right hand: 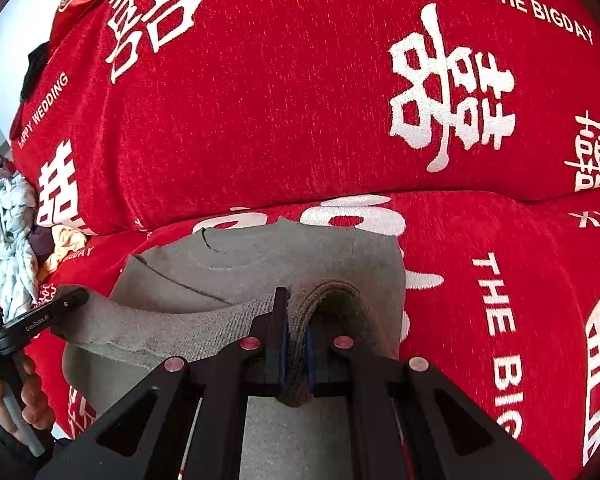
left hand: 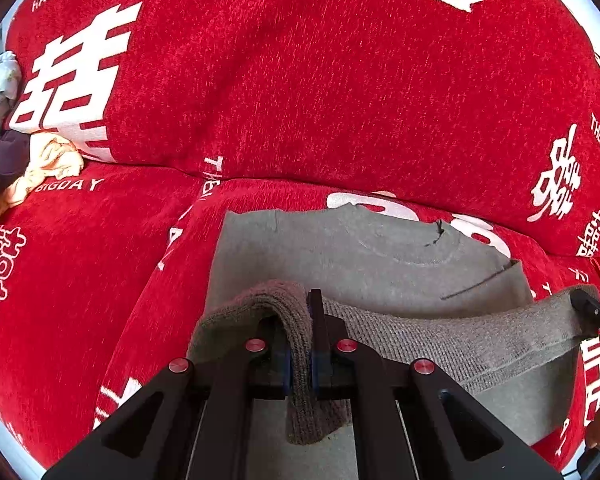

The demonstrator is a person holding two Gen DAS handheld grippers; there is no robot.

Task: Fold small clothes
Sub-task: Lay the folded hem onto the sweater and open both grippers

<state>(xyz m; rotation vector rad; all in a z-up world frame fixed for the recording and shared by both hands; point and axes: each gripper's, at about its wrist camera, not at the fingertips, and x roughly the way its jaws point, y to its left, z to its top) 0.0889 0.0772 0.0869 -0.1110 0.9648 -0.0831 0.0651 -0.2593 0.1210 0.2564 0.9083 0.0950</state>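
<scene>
Folding step: I have the ribbed hem (left hand: 440, 340) of the grey sweater (left hand: 360, 256) lifted at both corners, so I judge this the bottom-to-collar fold, roughly midway through this garment.
Sweater: it lies flat on the sofa seat (left hand: 80, 280), collar (left hand: 404, 256) toward 12 o'clock near the backrest, hem edge raised toward 6 o'clock; side edges look already turned in, though I cannot be sure.
Left claw (left hand: 300, 344): clenched on the hem's left corner, knit bunched and draped over the fingers.
Right claw (right hand: 296, 344): likewise clamped on the hem's right corner; in the left view its tip shows at 3 o'clock, hem stretched between the two.
Next move, as I judge it: carry both claws together toward 12 o'clock, keeping the hem taut and level, lay it just short of the collar, then let go evenly so the fold line stays straight.
Risk: uneven travel would skew the fold; thick knit may cling to the pads on letting go.
Sofa cover (right hand: 260, 120): red with white characters and lettering, backrest rising at 12 o'clock.
Other clothes (left hand: 4, 128): a crumpled pile at 9 o'clock, well apart from the sweater.
Hand (right hand: 16, 396): seen in the right view at 8 o'clock, gripping the left tool's handle.
</scene>
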